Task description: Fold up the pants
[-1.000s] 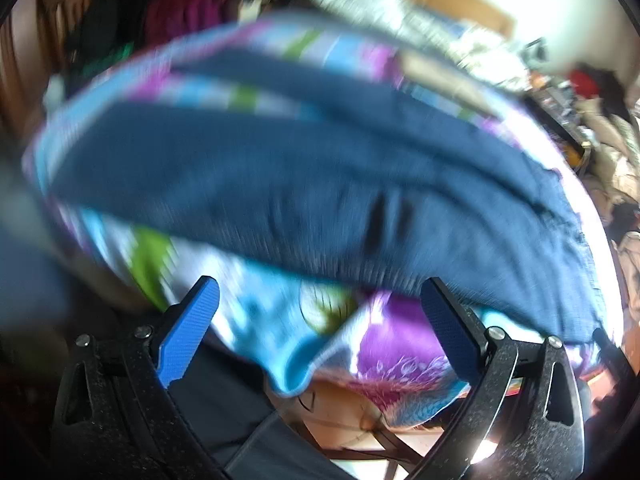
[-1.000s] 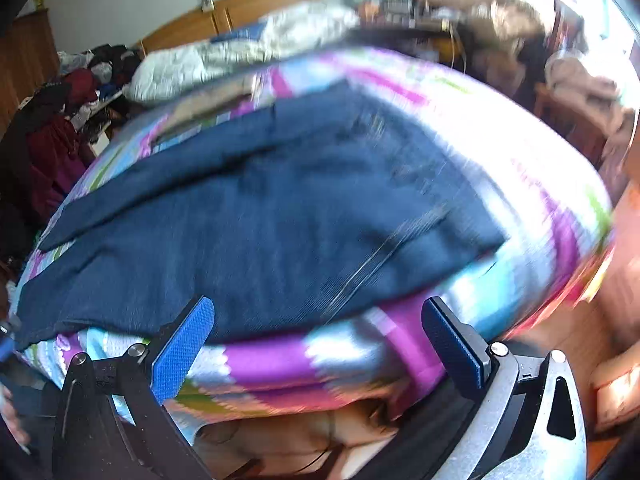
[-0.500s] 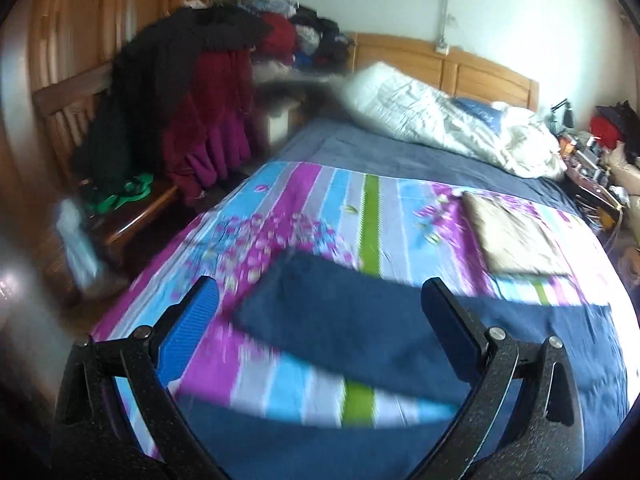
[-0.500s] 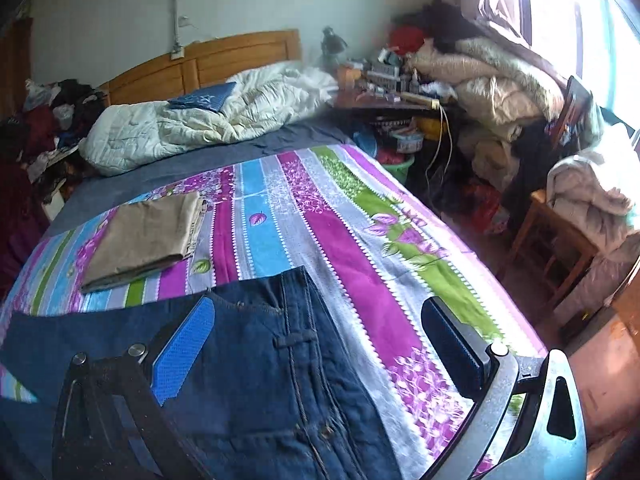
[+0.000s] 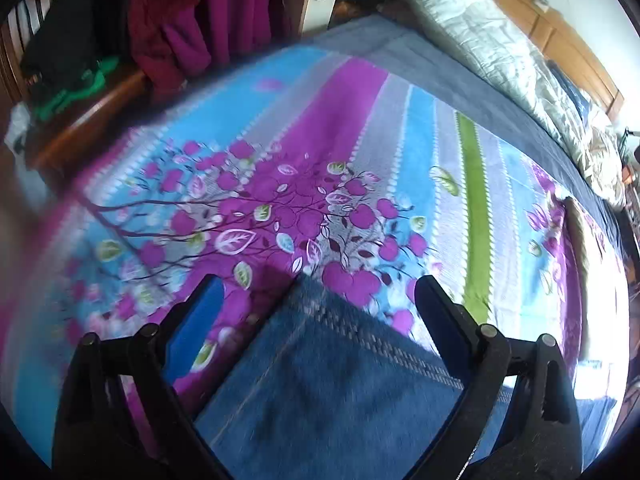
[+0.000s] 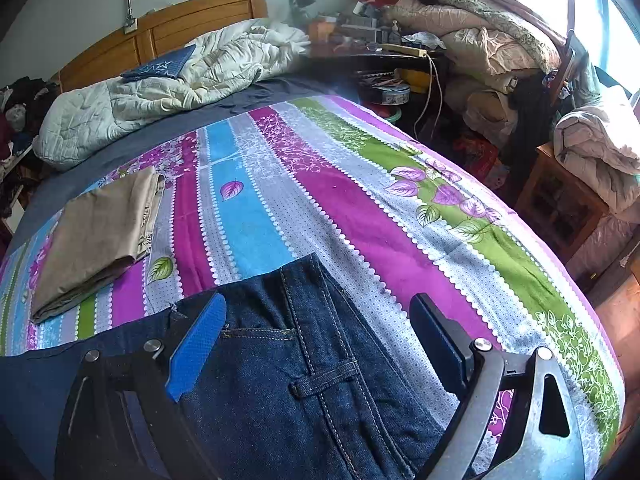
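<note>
Striped bedspread (image 6: 360,208) carries dark jeans (image 6: 304,380); left tool (image 5: 316,292) and right tool (image 6: 318,316) gape wide, holding nothing.

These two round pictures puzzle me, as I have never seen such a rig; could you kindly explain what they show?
Each picture comes from a fisheye camera on a hand-held gripper, looking forward along its two fingers. A person holds one gripper in each hand; there is no robot arm. The left gripper hovers over a hem corner of the blue jeans; the right gripper is over their waistband. Both sets of jaws stand open and hold nothing. The jeans lie on a striped floral bedspread, beside folded tan trousers.
</note>
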The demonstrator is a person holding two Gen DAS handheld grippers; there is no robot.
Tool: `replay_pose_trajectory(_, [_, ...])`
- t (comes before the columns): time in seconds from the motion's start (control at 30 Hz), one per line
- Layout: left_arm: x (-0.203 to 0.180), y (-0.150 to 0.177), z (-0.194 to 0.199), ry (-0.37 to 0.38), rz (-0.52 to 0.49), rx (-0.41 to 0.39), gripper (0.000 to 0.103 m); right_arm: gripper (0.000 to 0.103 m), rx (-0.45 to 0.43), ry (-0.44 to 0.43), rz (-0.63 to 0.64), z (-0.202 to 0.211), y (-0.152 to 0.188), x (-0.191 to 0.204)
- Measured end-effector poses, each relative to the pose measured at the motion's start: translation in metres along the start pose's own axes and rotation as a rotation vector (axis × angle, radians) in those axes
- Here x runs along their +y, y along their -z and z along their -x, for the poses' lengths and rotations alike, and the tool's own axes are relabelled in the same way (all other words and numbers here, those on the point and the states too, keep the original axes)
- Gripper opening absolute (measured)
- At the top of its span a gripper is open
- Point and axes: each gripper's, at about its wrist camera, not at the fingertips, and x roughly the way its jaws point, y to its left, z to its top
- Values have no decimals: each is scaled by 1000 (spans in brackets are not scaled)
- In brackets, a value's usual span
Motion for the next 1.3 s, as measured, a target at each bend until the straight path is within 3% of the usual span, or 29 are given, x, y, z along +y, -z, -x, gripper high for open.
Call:
replay_pose_trajectory(0.07, [3, 2, -13, 23, 26, 35, 91, 95, -3, 3, -8, -3, 3, -2])
replay_pose_trajectory(0.13, [5, 7, -23, 69, 57, 72, 71, 95, -10, 0, -10, -5, 4, -3])
replay_pose_trajectory(0.23, [4, 13, -26, 32, 45, 75, 63, 95, -22, -8, 3, -6, 5, -2])
replay_pose_trajectory(0.3, [6, 14, -22, 4, 64, 78, 47, 95, -27, -21, 17, -7, 6, -2])
replay_pose_trajectory(0.33, [10, 15, -20, 33, 85, 90, 32, 95, -27, -28, 22, -8, 6, -3])
replay_pose_trajectory(0.37, [11, 15, -18, 57, 92, 100, 25, 95, -25, -35, 25, -9, 6, -4])
replay_pose_trajectory(0.47, [5, 21, -13, 39, 49, 97, 20, 95, -21, -44, 16, -17, 7, -12])
replay_pose_trajectory(0.57, [-2, 26, -9, 8, 28, 77, 17, 95, -12, -107, 13, -27, 3, -19])
replay_pose_trajectory(0.77, [-4, 27, 1, -11, 52, 26, 17, 95, 89, -243, 158, -66, -21, 8])
replay_pose_trajectory(1.0, [-9, 19, -12, -47, 74, 44, 17, 91, 276, -60, 172, -140, -31, 12])
replay_pose_trajectory(1.07, [-9, 20, -15, -51, 77, 46, 17, 89, 297, -65, 164, -149, -24, 7])
replay_pose_trajectory(1.1, [-9, 20, -16, -52, 77, 45, 17, 86, 279, -73, 164, -147, -22, 6])
replay_pose_trajectory(1.17, [-8, 21, -18, -47, 81, 44, 17, 46, 255, -130, 188, -140, -21, 8])
replay_pose_trajectory(1.2, [-8, 21, -18, -43, 82, 40, 17, 41, 258, -142, 201, -136, -20, 12])
replay_pose_trajectory(1.3, [-6, 24, -16, -31, 92, 24, 17, 33, 193, -75, 307, -116, -18, 31])
